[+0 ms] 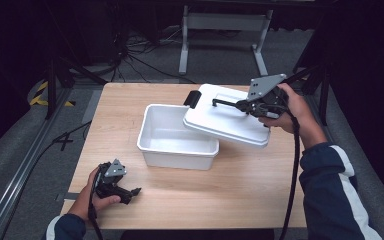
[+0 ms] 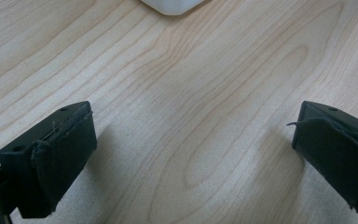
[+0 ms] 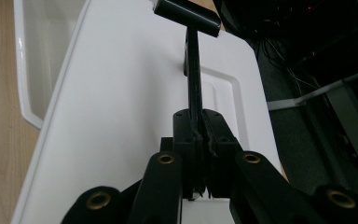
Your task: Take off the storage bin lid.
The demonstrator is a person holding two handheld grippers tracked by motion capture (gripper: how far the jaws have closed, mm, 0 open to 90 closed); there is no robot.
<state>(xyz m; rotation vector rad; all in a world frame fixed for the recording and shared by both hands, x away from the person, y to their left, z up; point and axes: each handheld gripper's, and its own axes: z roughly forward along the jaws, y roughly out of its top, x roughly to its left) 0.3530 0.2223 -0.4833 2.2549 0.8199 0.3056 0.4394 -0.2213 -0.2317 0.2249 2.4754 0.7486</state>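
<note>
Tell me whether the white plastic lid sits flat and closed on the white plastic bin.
No: the white plastic lid hangs tilted over the right edge of the open white plastic bin, held by its black handle in the right hand-held gripper.

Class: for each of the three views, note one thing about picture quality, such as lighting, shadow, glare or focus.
High view: the table is evenly lit, the surroundings fall into darkness. Left gripper view: the open left gripper casts soft shadows on the wood, and the box corner is overexposed. Right gripper view: the right gripper, shut on the handle, is close and soft; the lid shows soft, even brightness.
</note>
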